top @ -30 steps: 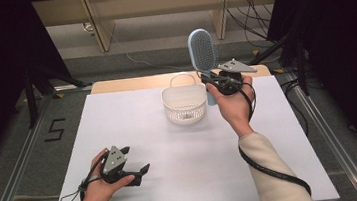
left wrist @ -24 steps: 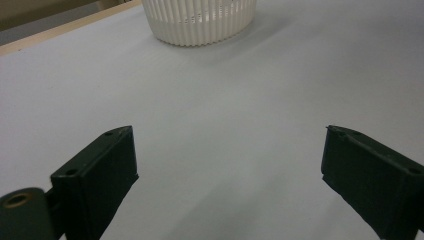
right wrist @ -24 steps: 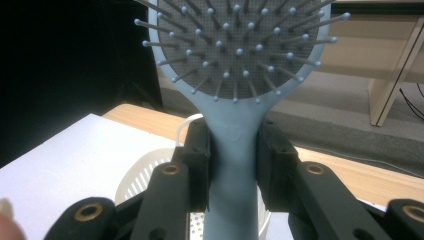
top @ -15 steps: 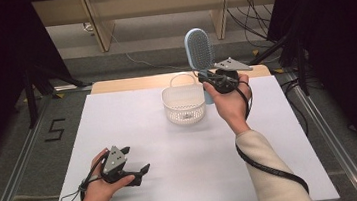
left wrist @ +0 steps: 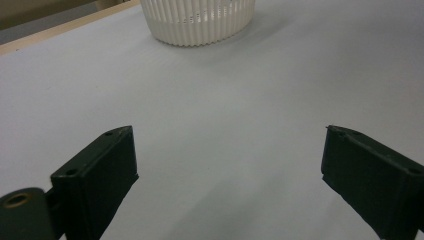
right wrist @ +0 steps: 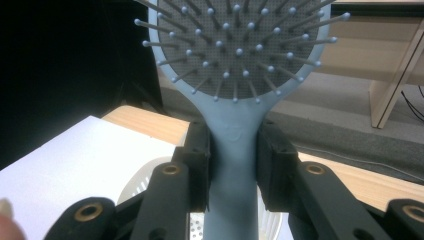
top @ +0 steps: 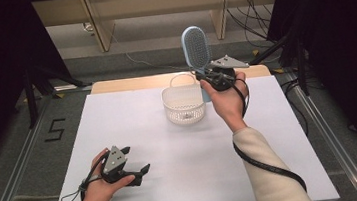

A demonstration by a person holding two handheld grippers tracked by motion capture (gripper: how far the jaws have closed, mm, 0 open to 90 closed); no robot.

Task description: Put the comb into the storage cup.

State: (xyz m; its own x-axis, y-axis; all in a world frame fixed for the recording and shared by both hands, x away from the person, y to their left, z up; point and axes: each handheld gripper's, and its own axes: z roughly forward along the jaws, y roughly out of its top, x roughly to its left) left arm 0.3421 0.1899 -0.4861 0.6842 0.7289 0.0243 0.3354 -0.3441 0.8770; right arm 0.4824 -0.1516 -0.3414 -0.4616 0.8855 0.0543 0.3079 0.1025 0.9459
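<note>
Clearly my right gripper (top: 207, 76) clamped the light, stiff, slippery hairbrush (top: 196, 48) by its neck above the basket (top: 183, 105) near the worktop's (top: 118, 117) far edge, while the left gripper (top: 134, 163) gaped empty.

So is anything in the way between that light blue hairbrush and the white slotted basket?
Nothing visible is. The right gripper holds the light blue plastic hairbrush upright by its handle, bristle head up, beside the far right rim of the white slotted plastic basket. The basket's handle arch stands at the far rim.
</note>
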